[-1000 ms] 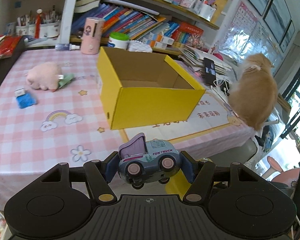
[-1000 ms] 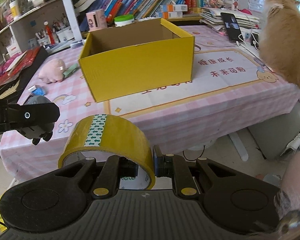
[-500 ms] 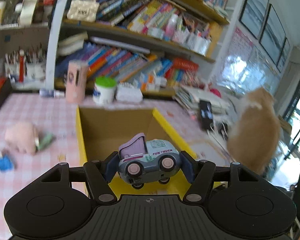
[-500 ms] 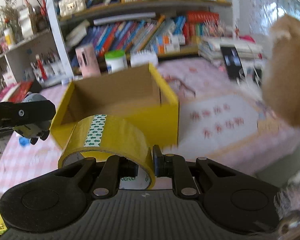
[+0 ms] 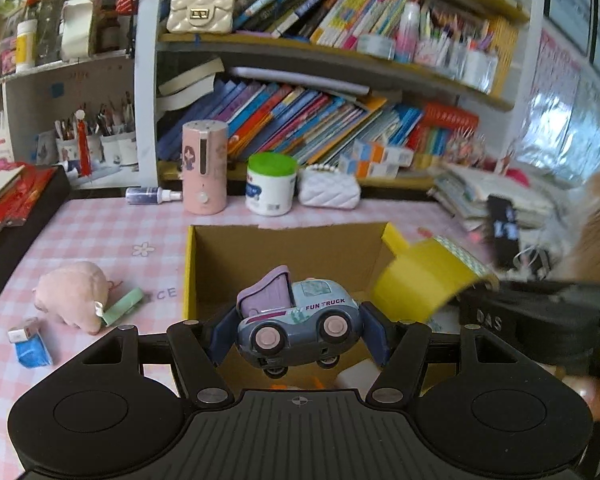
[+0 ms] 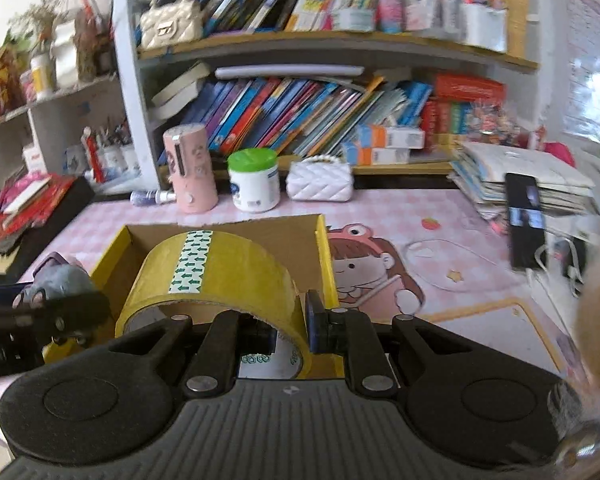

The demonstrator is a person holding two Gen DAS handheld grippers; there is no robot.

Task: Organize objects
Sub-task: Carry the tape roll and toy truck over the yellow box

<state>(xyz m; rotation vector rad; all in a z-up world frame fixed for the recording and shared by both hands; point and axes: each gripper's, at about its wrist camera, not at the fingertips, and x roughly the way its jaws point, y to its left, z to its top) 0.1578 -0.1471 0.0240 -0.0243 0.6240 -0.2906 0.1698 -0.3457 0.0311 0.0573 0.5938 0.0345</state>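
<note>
The left hand-held gripper point(image 5: 298, 330) is clamped on a toy truck point(image 5: 296, 322) above the yellow box point(image 5: 284, 256). The right hand-held gripper point(image 6: 292, 330) pinches the wall of a yellow tape roll point(image 6: 216, 276) over the same box. A pink plush point(image 5: 74, 298) lies on the worktop point(image 5: 112, 236) left of the box.
</note>
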